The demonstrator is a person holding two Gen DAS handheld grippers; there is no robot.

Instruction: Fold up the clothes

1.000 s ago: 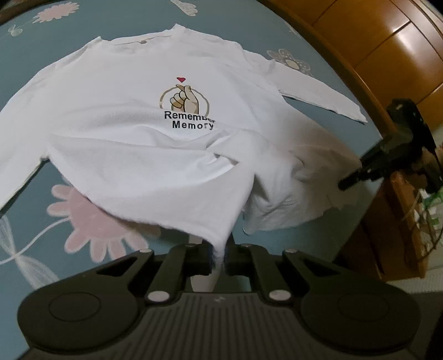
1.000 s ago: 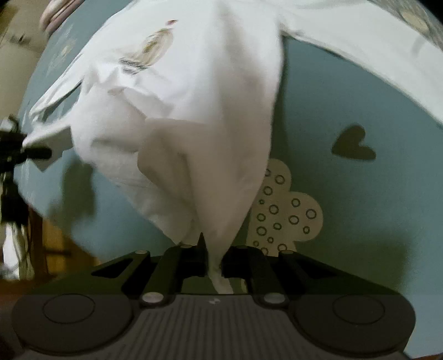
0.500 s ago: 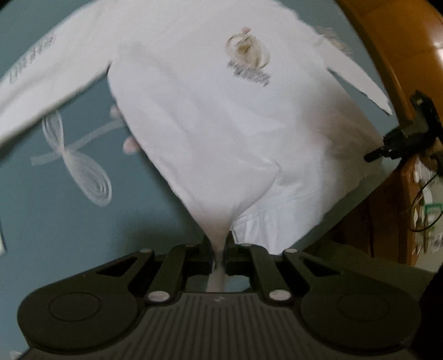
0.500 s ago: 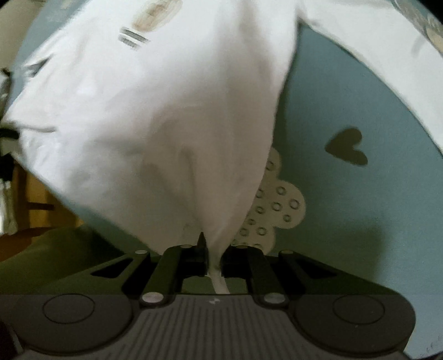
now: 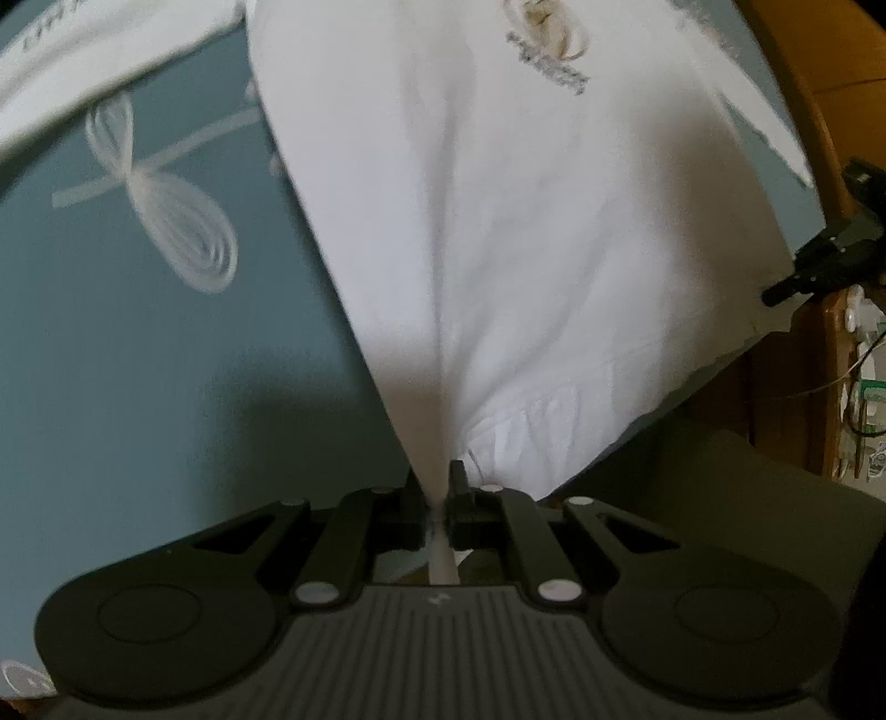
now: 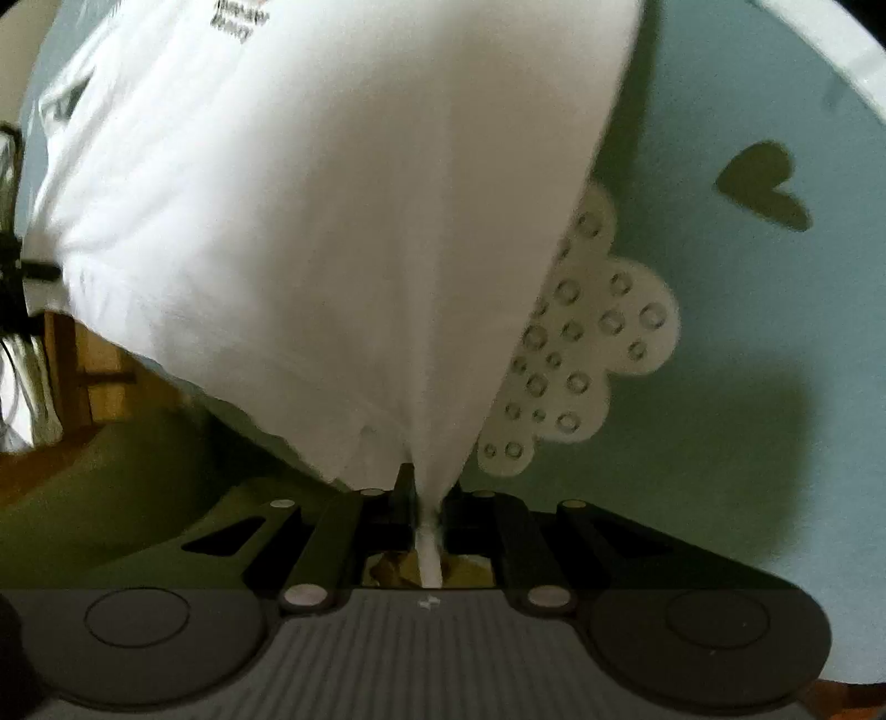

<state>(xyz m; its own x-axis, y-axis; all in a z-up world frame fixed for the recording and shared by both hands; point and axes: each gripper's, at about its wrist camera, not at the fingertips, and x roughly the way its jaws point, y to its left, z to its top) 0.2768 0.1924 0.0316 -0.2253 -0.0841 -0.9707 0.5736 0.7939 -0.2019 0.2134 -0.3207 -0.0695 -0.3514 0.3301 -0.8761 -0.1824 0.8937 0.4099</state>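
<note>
A white long-sleeved shirt (image 5: 526,221) with a printed logo (image 5: 548,44) lies on a teal bedsheet. My left gripper (image 5: 438,498) is shut on one bottom corner of the hem. My right gripper (image 6: 429,498) is shut on the other bottom corner of the shirt (image 6: 332,221). The hem is pulled taut between them and lifted off the bed. The right gripper also shows at the right edge of the left wrist view (image 5: 819,260). One sleeve (image 5: 83,72) runs off to the upper left.
The teal bedsheet (image 5: 138,360) has white dragonfly and flower prints (image 6: 587,354). The bed's edge lies under the lifted hem, with a dark green surface (image 5: 720,487) below. A wooden bed frame and cabinet (image 5: 819,83) stand at the right.
Both grippers have pulled the hem back and apart. The crumpled lower part of the shirt has stretched out flat and taut, and the hem now hangs past the bed's edge.
</note>
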